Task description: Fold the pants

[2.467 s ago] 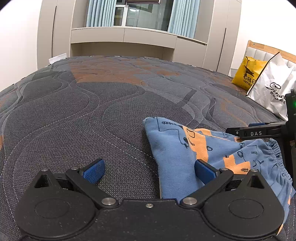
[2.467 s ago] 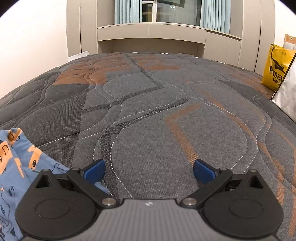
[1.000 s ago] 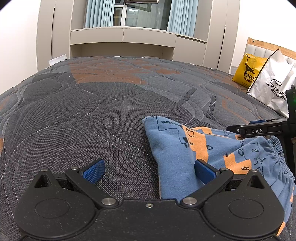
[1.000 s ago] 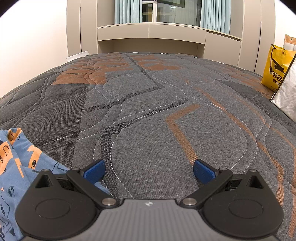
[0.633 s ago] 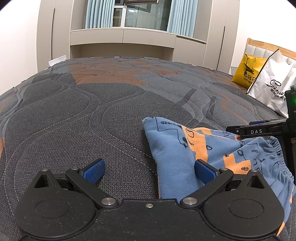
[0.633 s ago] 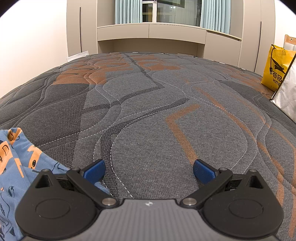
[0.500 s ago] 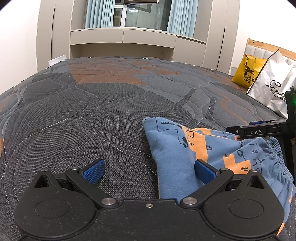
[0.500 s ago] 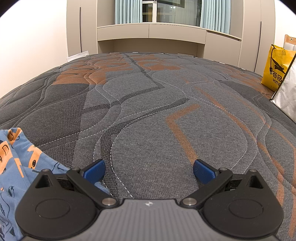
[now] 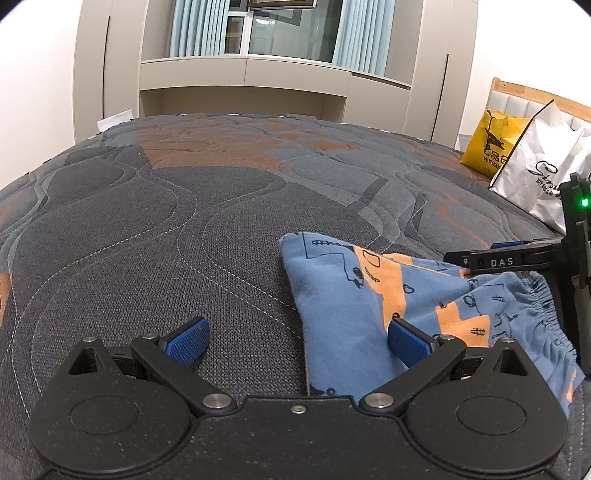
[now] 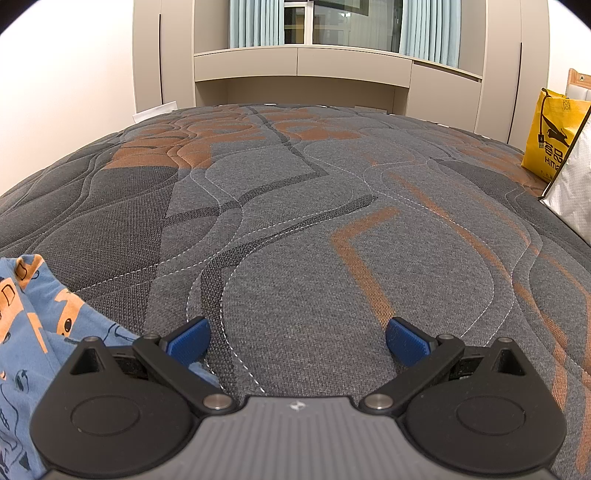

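Blue pants with orange patches and black drawings (image 9: 354,295) lie folded on the grey quilted mattress (image 9: 184,229), their elastic waistband at the right. My left gripper (image 9: 297,341) is open and empty, low over the bed, its right finger above the pants' left part. The pants also show at the lower left of the right wrist view (image 10: 33,325). My right gripper (image 10: 297,341) is open and empty just right of the pants; its black body shows at the right edge of the left wrist view (image 9: 517,258).
A yellow bag (image 9: 487,147) and a white bag (image 9: 543,181) stand at the bed's right side by the headboard. Beige wardrobes and a curtained window (image 10: 332,33) are behind the far edge of the bed.
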The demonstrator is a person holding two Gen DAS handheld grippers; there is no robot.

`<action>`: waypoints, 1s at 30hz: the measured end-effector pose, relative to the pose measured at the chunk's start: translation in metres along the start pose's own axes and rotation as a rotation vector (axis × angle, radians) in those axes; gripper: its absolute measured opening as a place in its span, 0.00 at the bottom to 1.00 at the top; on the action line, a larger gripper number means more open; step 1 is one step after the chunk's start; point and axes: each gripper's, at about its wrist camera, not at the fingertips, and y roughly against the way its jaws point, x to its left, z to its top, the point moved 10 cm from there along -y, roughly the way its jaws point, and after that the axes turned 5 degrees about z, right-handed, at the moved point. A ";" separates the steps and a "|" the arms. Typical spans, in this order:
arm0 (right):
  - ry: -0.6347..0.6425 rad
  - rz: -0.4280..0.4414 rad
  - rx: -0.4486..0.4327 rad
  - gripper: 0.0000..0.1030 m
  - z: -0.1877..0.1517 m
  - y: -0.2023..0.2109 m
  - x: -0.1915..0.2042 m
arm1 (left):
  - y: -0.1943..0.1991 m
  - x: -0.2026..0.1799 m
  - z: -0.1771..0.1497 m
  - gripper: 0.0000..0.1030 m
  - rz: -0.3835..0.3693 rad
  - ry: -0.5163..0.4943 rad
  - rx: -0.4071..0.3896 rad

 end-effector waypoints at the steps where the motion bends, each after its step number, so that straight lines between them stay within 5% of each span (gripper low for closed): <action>1: 0.000 0.000 0.000 1.00 0.000 0.000 0.000 | 0.002 -0.001 0.000 1.00 -0.001 0.003 0.004; 22: -0.042 0.024 -0.016 1.00 -0.002 0.018 0.001 | 0.032 -0.011 -0.020 1.00 -0.062 0.035 0.016; 30: -0.044 0.127 -0.212 1.00 -0.001 0.081 0.017 | 0.046 -0.009 -0.022 1.00 -0.083 0.037 0.009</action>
